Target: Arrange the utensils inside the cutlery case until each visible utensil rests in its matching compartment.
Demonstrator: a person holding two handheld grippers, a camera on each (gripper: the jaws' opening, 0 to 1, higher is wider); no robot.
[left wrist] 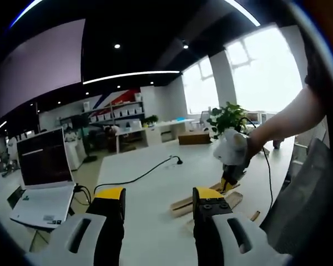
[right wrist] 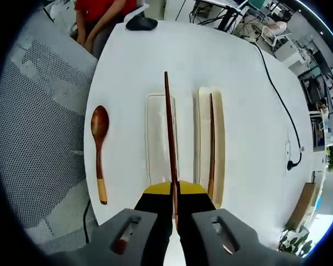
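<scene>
In the right gripper view, the right tongs [right wrist: 175, 202] were seen clamped on one chopstick [right wrist: 169, 133], which ran from the jaws toward twelve o'clock, above the gap between the two wooden parts of the cutlery case. The second chopstick [right wrist: 211, 147] was already laid in the narrow wooden compartment [right wrist: 218, 138] at about three o'clock of the held one. The paler, flatter tray [right wrist: 155, 138] at nine o'clock of the held chopstick was seen with nothing in it. A wooden spoon [right wrist: 99, 149] was left on the white surface [right wrist: 238, 72], well apart from the tray at nine o'clock, bowl toward twelve.

A slip was judged the chief risk: the chopstick was gripped at its very end, so a small roll of the hand could swing the far tip wide and let it land across the rim or in the wrong tray. The resting chopstick could also be knocked askew if the held one were lowered at an angle onto it.

In the left gripper view, the left tongs [left wrist: 158, 208] were seen apart and holding nothing, raised above the surface. The other gripper [left wrist: 232, 158], held in a person's hand, was seen at two o'clock over the wooden case pieces [left wrist: 183, 205].
</scene>
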